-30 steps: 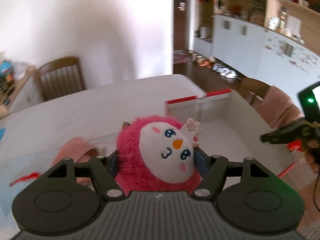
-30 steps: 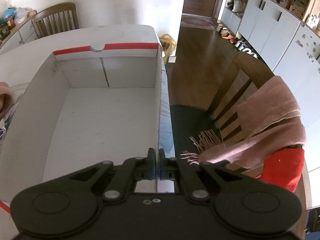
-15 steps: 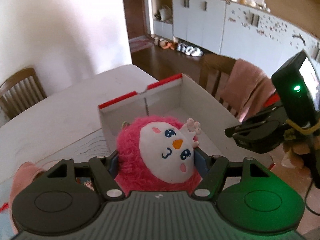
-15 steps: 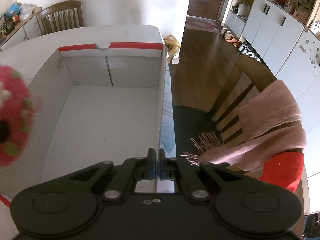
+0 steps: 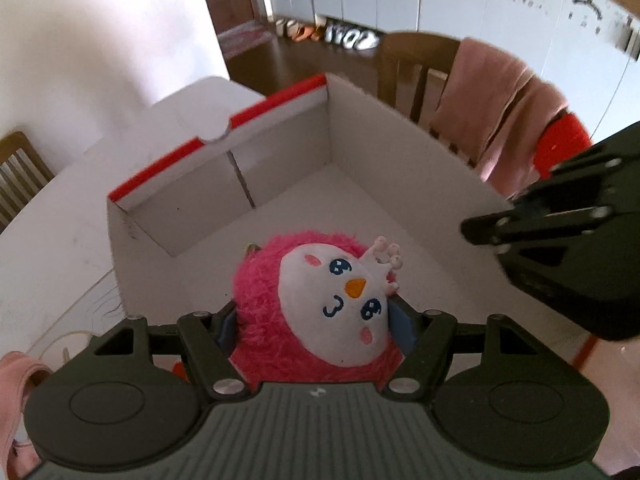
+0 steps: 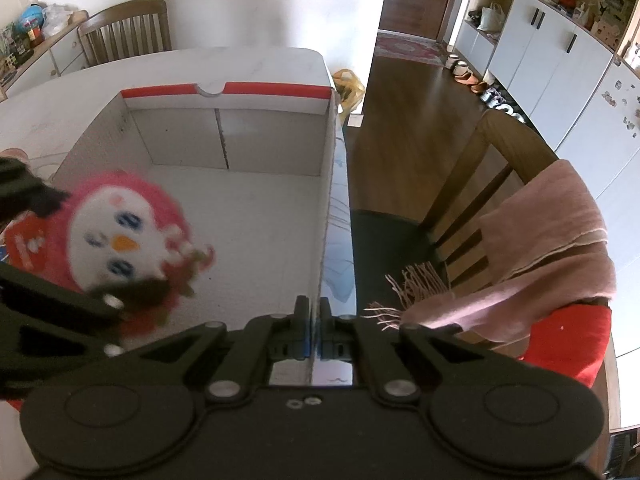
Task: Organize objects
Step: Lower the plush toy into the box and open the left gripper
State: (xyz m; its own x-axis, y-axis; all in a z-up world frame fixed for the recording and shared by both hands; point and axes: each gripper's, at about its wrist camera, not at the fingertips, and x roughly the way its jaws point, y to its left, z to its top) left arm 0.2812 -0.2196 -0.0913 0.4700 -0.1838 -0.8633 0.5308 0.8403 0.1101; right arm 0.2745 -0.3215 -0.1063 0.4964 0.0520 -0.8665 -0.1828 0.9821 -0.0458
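A fluffy pink plush toy (image 5: 332, 292) with a white face is held in my left gripper (image 5: 316, 316), whose pads press on its sides. It hangs over the near left part of a white cardboard box (image 5: 400, 152) with a red-trimmed far wall. The right wrist view shows the same toy (image 6: 120, 240), blurred, above the box floor, with the left gripper (image 6: 82, 244) around it. My right gripper (image 6: 314, 312) is shut, pinching the top edge of the box's right wall (image 6: 328, 184). It also shows at the right of the left wrist view as the right gripper (image 5: 472, 228).
The box sits on a white table (image 6: 240, 64). A wooden chair with a pink scarf (image 6: 552, 240) and a red item (image 6: 568, 340) stands right of the box. Another chair (image 6: 128, 32) is at the table's far side. Pink cloth (image 5: 16, 372) lies left of the box.
My left gripper has carried the plush toy rightward and down, from over the table to over the box interior. The right gripper has stayed on the box wall.
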